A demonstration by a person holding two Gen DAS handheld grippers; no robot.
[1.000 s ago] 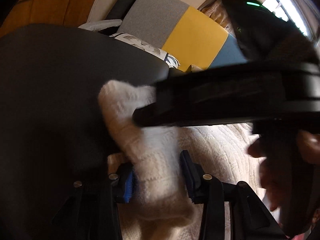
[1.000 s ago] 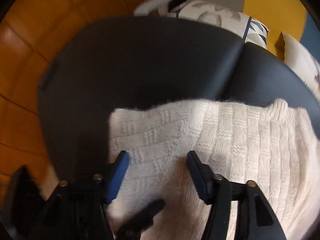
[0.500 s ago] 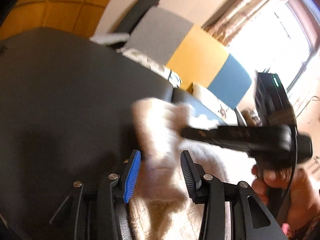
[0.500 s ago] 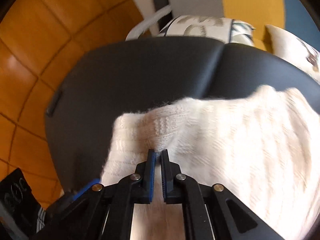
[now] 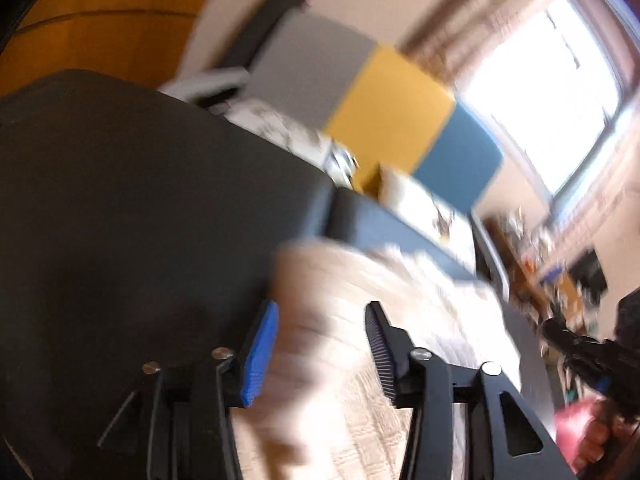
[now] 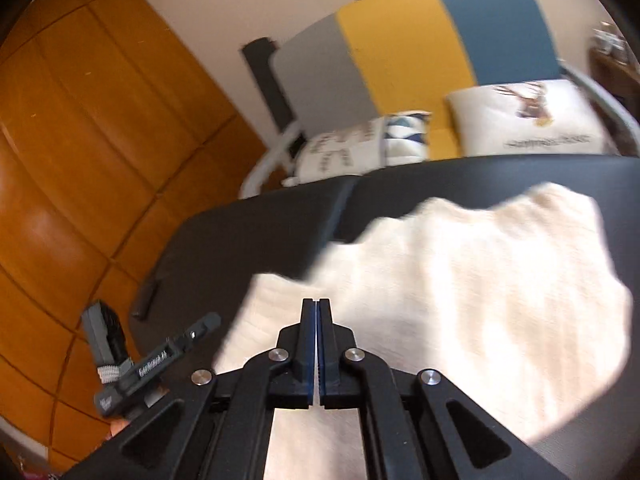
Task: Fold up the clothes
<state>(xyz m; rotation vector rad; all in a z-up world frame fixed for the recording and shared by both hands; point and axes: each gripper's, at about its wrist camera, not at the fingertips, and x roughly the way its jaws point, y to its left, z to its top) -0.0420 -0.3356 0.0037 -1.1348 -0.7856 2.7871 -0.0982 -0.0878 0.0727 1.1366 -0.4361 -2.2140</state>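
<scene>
The cream, chunky-knit sweater (image 6: 460, 288) lies spread on the black padded tabletop (image 6: 248, 240); the right hand-held gripper (image 6: 319, 312) is clenched on the sweater's near edge, blue pads pressed together over the fabric; the left hand-held gripper (image 5: 320, 344) stands released, its fingers apart either side of a blurred fold (contact unclear); patterned cushions (image 6: 360, 144) sit behind.
</scene>
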